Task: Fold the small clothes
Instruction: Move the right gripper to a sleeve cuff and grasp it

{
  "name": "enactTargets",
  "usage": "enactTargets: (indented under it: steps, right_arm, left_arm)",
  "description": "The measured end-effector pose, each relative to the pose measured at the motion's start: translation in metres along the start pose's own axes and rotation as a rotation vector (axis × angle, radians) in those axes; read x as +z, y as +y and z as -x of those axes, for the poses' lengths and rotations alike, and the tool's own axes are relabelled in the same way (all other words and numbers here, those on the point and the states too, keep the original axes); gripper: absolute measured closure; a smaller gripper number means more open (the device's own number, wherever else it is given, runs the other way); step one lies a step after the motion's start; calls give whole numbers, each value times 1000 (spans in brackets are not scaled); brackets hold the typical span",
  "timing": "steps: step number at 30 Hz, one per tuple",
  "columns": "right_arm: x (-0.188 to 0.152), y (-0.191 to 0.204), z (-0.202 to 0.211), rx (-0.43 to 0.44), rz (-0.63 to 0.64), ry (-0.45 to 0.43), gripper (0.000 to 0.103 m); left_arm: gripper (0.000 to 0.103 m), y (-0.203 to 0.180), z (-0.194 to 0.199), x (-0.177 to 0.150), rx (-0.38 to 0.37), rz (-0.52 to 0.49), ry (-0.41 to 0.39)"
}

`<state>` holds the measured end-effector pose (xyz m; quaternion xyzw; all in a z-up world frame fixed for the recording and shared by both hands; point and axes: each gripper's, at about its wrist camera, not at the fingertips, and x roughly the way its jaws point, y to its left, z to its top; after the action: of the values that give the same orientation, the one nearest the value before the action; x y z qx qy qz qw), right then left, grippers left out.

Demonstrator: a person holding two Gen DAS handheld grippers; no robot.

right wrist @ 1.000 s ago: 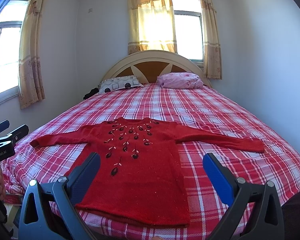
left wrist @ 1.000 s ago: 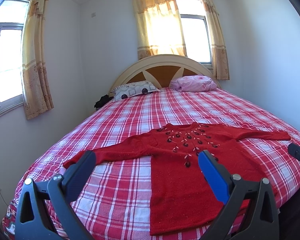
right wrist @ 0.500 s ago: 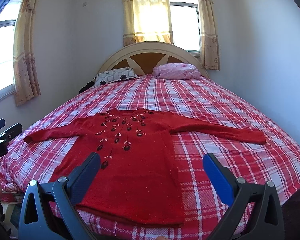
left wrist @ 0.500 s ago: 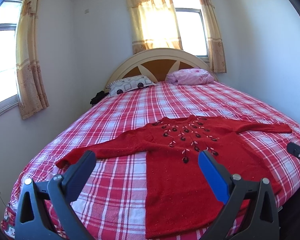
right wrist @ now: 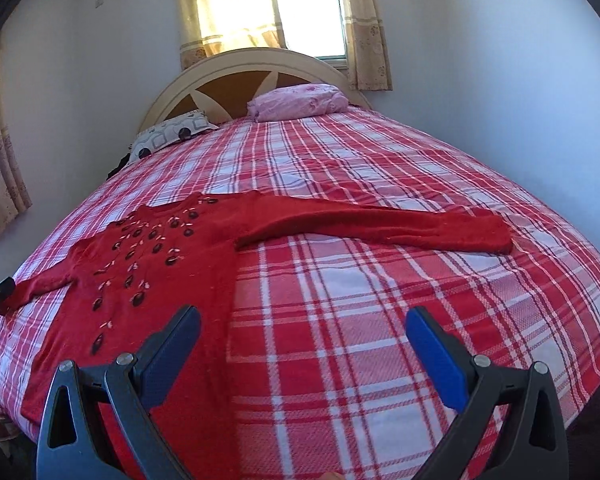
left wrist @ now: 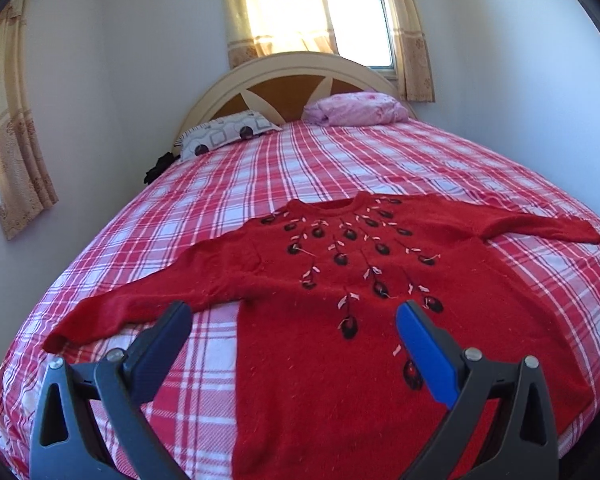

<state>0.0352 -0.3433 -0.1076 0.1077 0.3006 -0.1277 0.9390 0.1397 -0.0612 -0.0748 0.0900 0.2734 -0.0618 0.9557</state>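
One red sweater (left wrist: 340, 300) on the bed (right wrist: 380, 300), two pillows (left wrist: 228, 134).

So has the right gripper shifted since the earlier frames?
Yes. The right gripper swung rightward: the red knitted sweater, lying on the plaid bed, now sits left of its open tongs.

Bright window (left wrist: 352, 16) glare — fisheye-warped edges

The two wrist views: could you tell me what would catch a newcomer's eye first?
A red sweater with dark beaded flowers lies face up, sleeves spread, across the near end of a red-and-white plaid bedspread. Both the left gripper and right gripper hover open above it, and a pink pillow rests by the arched headboard.
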Motion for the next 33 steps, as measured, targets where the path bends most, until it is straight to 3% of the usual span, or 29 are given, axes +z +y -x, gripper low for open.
enactTargets:
  steps: [12,14,19,22,25,31,33]
  right_arm:
    - [50,-143,-70,-175,-206,56,3]
    - [56,-163,-81,-182,-239,72,10]
    - [63,-197,-104,-212,-310,98,12]
    - [63,-214,-119,-211,-360,127,25]
    - [64,-224,-130,-209,-383,155,27]
    - [66,-222,-150,-194,-373,188,42]
    - [70,-218,-156,-193,-359,195,60]
  left_arm:
    - [0,3,-84,11,46,-35,70]
    - [0,5,-95,12,48,-30,85]
    - [0,11,-122,5,49,-2,140]
    - [0,13,-136,-2,39,25,174]
    - [0,14,-142,-4,22,37,198]
    - [0,14,-145,-6,8,44,202]
    - [0,13,-145,-6,7,45,202]
